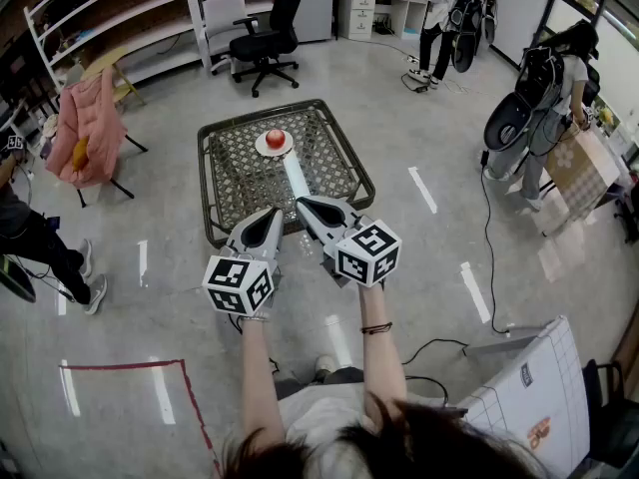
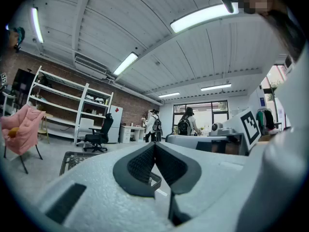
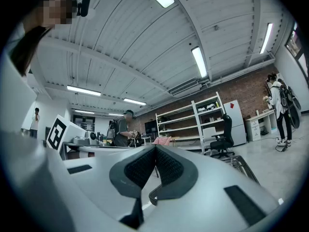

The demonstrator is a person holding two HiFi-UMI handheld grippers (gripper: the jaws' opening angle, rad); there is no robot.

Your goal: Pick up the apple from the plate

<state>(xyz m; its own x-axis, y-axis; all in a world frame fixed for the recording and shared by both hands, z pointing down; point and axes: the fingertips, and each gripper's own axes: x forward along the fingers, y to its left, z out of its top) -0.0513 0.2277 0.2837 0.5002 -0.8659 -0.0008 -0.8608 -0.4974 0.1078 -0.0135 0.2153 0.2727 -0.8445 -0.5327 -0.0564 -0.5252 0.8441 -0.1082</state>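
Currently, left gripper: your left gripper point(image 1: 272, 215) has its jaws pressed fully together with nothing between them. It is held level, with its tip by the near rim of the surface.
Right gripper: your right gripper point(image 1: 303, 206) is likewise closed tip to tip and empty. It sits just beside the left one, also level.
Apple: the red apple point(image 1: 275, 138) rests on the plate, well apart from both grippers.
Plate: the small white plate point(image 1: 262, 149) lies on the far half of the surface, close to the far rim.
Surface: the surface point(image 1: 329, 158) is a low square frame with a dark rim and a wire-mesh top. It stands on the floor in the middle of the room.
Floor: the floor point(image 1: 419, 98) is grey and glossy. A red tape line point(image 1: 130, 366) runs at lower left and a black cable point(image 1: 486, 238) at right.
Far wall: white shelving point(image 1: 150, 18) stands against brick, with a black office chair point(image 1: 268, 28) and a white desk point(image 1: 374, 3) nearby.
Left side: a pink jacket point(image 1: 88, 128) hangs over a stand.
Right side: a person with a backpack point(image 1: 544, 108) stands there, and another stands by the desk.
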